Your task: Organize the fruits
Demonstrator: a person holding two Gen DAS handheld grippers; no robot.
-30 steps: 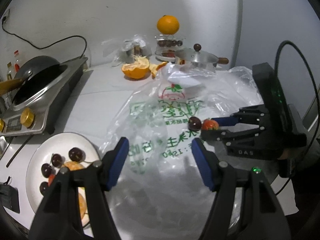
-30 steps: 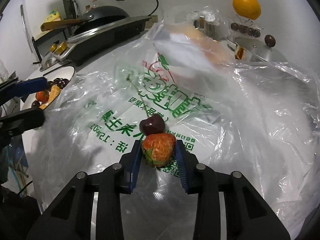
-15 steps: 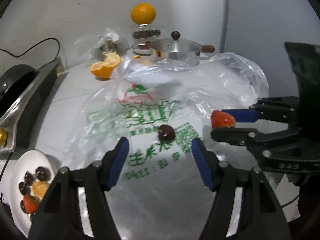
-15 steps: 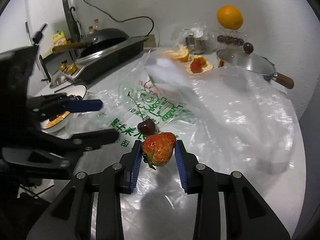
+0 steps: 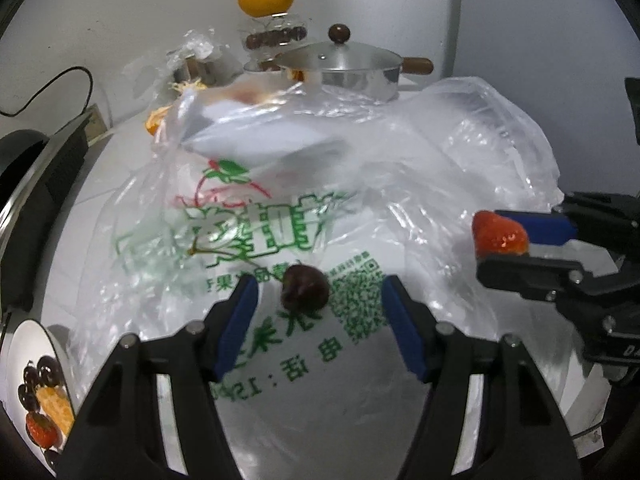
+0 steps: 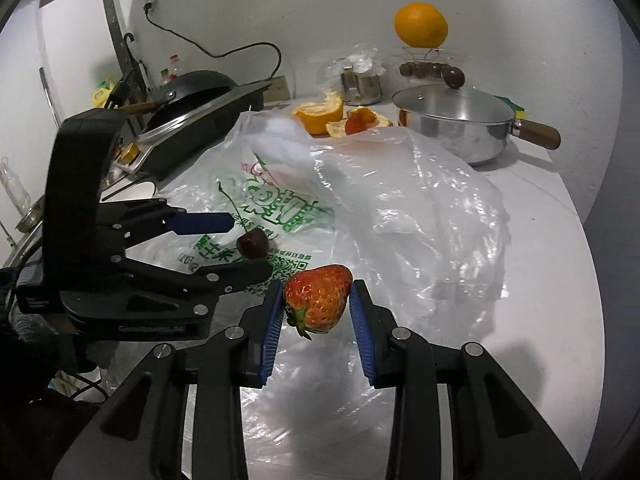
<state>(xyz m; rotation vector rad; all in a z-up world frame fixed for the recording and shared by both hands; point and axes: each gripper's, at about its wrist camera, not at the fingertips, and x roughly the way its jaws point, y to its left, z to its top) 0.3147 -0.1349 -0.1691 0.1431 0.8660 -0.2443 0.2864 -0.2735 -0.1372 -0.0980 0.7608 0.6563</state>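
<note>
A dark cherry (image 5: 305,287) with a long stem lies on a clear plastic bag (image 5: 280,208) printed in green. My left gripper (image 5: 318,300) is open, its jaws standing either side of the cherry without touching it; the cherry (image 6: 252,242) also shows between them in the right wrist view. My right gripper (image 6: 317,300) is shut on a red strawberry (image 6: 318,298) and holds it above the bag; it shows at the right of the left wrist view (image 5: 498,236). A white plate (image 5: 24,344) at lower left holds cherries, orange pieces and a strawberry.
A lidded steel pot (image 6: 454,120) with a wooden handle stands at the back right. Behind it are an orange (image 6: 420,25) on a stand, cut orange halves (image 6: 320,109) and a metal cup. A stove with a black pan (image 6: 192,92) is at the left.
My left gripper has moved forward until its open jaws flank the cherry. My right gripper has lifted the strawberry and drawn back to the right, away from the cherry.
</note>
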